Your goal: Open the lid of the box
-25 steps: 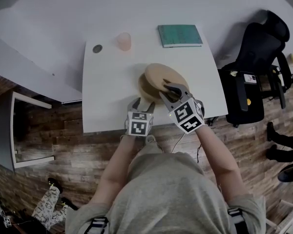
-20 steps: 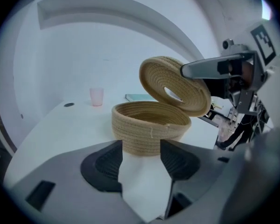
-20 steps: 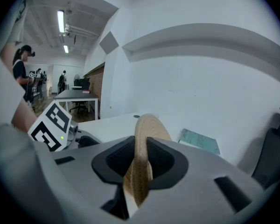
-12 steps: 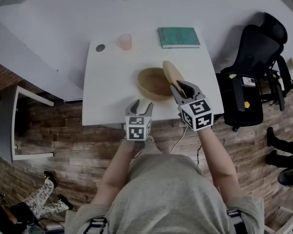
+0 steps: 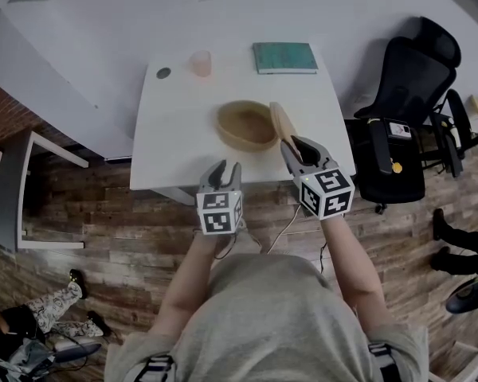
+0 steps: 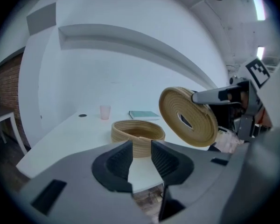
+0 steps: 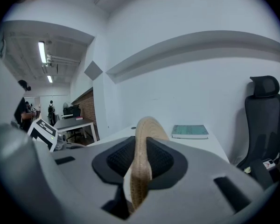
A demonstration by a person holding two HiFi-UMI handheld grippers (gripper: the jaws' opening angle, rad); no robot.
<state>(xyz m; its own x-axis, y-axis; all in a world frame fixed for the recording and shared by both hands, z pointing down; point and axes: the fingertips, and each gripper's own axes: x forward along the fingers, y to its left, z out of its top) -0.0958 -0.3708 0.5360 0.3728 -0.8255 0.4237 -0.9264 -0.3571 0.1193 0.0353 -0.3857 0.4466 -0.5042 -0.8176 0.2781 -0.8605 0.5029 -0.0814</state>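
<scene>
The round woven box [image 5: 245, 124] stands open on the white table [image 5: 175, 134]; in the left gripper view the box [image 6: 138, 133] shows its hollow inside. Its woven lid [image 5: 284, 124] is off the box and stands on edge to the box's right, above the table's front right. My right gripper [image 5: 301, 151] is shut on the lid's rim, seen edge-on as the lid [image 7: 141, 171] between the pads of that gripper [image 7: 141, 160]. My left gripper [image 5: 221, 173] hangs off the table's front edge; its jaws have just been closing, and this gripper [image 6: 141, 158] is open on a narrow gap with nothing in it.
A pink cup [image 5: 200, 63], a small dark disc [image 5: 163, 73] and a green book [image 5: 284, 57] lie along the table's far edge. A black office chair [image 5: 406, 94] stands right of the table, and a white desk [image 5: 32, 189] at the left.
The lid has come off the box and turned on edge at the right. Both grippers have drawn back toward the table's front edge. The left jaws have narrowed.
</scene>
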